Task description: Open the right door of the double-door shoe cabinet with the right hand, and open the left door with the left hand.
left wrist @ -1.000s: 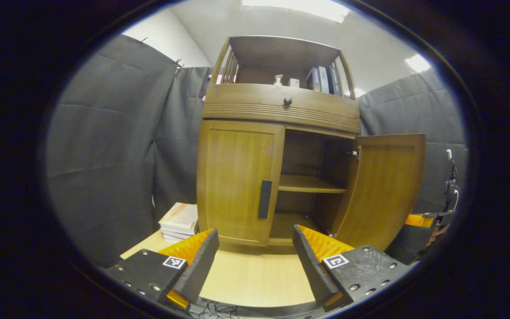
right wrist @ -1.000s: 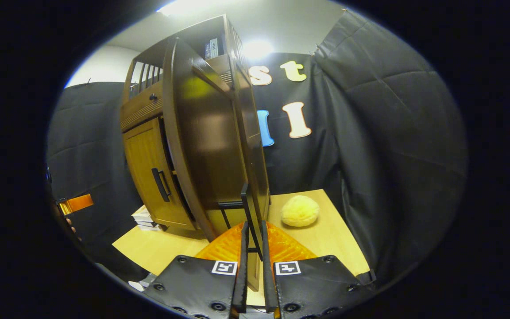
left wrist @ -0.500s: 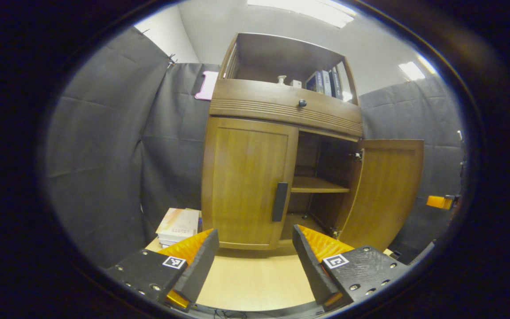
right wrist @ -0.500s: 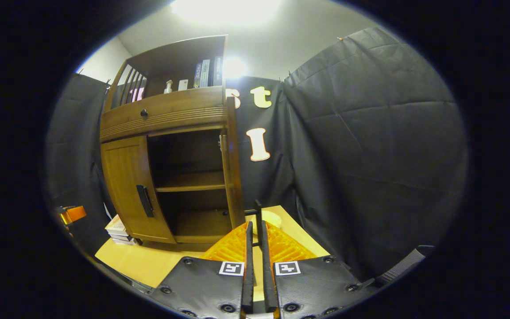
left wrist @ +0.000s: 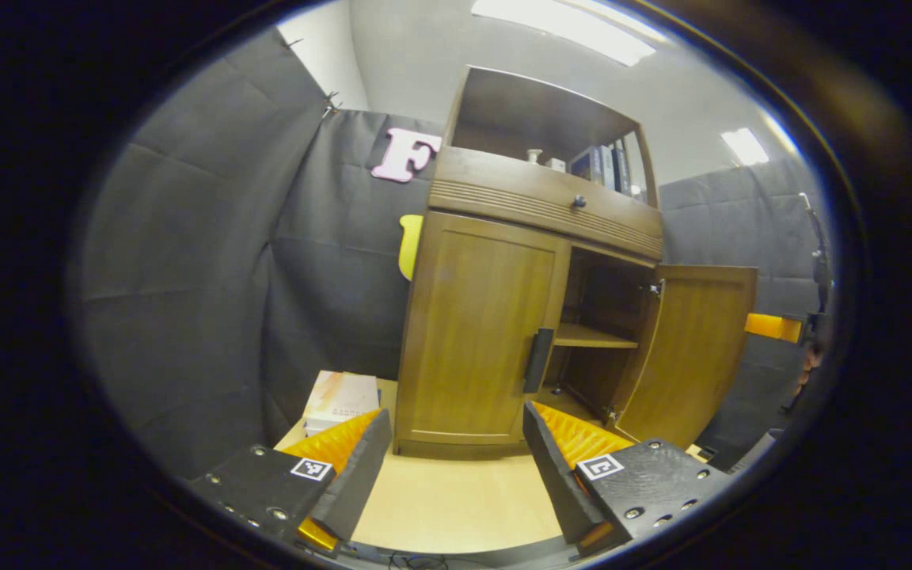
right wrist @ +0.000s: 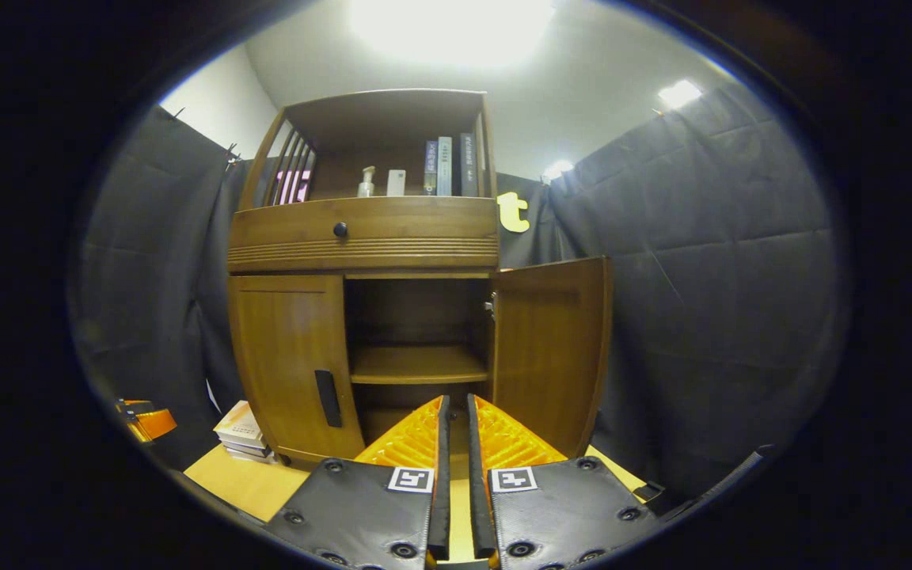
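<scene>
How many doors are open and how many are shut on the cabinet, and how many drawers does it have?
Open doors: 1, the right door
Shut doors: 1, the left door
Drawers: 1, the drawer with a round knob
Total: 3
</scene>
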`<control>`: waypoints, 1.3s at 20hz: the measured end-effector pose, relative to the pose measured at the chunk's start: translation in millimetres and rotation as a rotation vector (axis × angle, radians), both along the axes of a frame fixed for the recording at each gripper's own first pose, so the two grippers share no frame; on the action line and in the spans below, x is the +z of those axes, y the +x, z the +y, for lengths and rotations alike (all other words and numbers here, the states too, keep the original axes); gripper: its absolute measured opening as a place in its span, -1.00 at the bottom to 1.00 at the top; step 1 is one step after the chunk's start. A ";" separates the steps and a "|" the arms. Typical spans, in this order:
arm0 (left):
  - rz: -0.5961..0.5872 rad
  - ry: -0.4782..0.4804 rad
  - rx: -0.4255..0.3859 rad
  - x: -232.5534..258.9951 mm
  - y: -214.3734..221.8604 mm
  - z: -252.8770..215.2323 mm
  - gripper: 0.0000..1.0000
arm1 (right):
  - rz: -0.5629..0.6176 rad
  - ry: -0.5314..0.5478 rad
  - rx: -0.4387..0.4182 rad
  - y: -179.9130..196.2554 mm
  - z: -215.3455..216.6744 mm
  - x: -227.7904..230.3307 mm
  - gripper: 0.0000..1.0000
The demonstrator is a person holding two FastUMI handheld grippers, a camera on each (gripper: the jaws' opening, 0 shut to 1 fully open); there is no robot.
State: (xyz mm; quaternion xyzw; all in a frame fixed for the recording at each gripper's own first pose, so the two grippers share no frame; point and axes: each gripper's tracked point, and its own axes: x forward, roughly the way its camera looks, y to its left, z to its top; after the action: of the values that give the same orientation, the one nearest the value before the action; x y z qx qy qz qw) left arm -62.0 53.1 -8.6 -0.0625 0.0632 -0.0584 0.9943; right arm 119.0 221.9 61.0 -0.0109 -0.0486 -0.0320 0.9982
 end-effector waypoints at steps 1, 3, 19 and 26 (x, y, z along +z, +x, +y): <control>0.000 -0.019 0.003 0.7 1.1 -1.2 0.92 | 0.001 -0.010 0.000 3.1 3.4 1.3 -0.65; 0.006 -0.032 0.018 0.8 2.9 0.4 0.94 | 0.003 -0.018 0.000 3.6 8.6 1.9 -0.37; 0.042 0.026 -0.056 -10.2 24.6 -21.6 0.92 | 0.023 0.009 0.055 89.2 9.4 -31.1 0.93; 0.045 0.080 -0.082 -13.5 45.0 -36.0 0.90 | 0.089 0.001 0.095 116.8 4.9 -66.9 0.94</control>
State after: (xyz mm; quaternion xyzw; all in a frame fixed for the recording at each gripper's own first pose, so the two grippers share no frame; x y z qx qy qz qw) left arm -17.0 17.1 -22.1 -0.0211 0.0901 -0.0951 0.9912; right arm 235.8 226.8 -5.9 -0.0097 -0.0044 0.0159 0.9998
